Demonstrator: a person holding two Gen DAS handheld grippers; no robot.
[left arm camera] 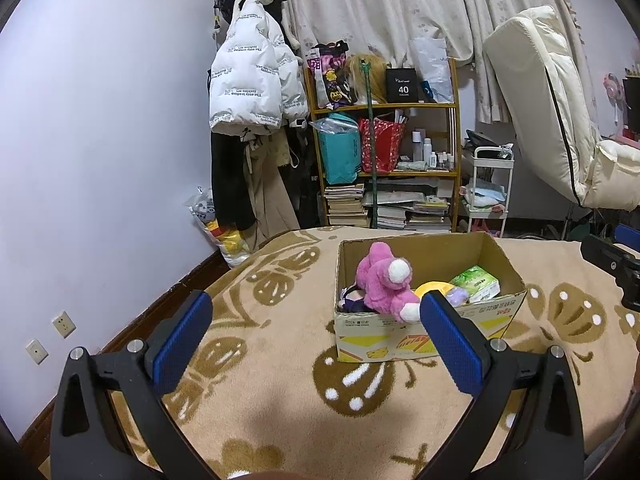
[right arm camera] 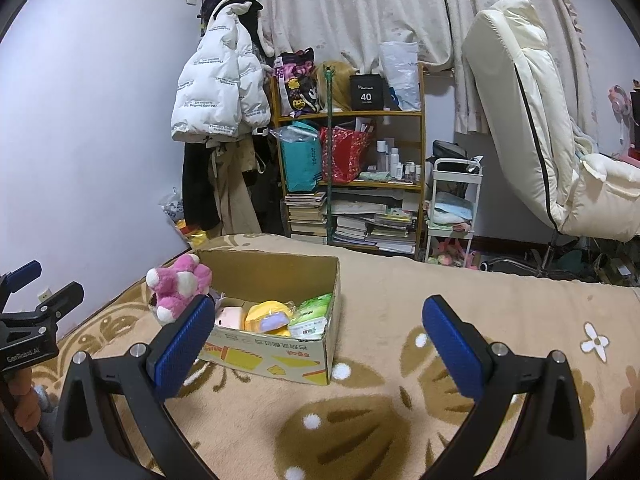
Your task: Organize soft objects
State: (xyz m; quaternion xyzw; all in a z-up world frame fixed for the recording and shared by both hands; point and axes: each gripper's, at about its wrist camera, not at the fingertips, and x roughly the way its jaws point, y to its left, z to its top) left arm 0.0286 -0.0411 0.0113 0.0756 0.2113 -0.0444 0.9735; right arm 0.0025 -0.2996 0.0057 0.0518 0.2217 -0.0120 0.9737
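Note:
A cardboard box point(left arm camera: 496, 316) stands on the beige patterned blanket point(left arm camera: 280, 360). A pink plush toy point(left arm camera: 384, 280) lies over its near left corner. Inside are a yellow soft item point(left arm camera: 430, 288), a purple item point(left arm camera: 458, 296) and a green tissue pack point(left arm camera: 476, 282). My left gripper point(left arm camera: 316, 320) is open and empty, held in front of the box. In the right wrist view the box point(right arm camera: 276, 356) sits left of centre with the pink plush point(right arm camera: 180, 284) on its left end. My right gripper point(right arm camera: 316, 328) is open and empty, to the right of the box.
A wooden shelf point(left arm camera: 384, 152) with bags, bottles and stacked books stands against the far wall. A white puffer jacket point(left arm camera: 248, 80) hangs beside it. A small white cart point(left arm camera: 488, 188) and a cream recliner point(left arm camera: 560, 120) stand to the right. The bed edge drops off at left.

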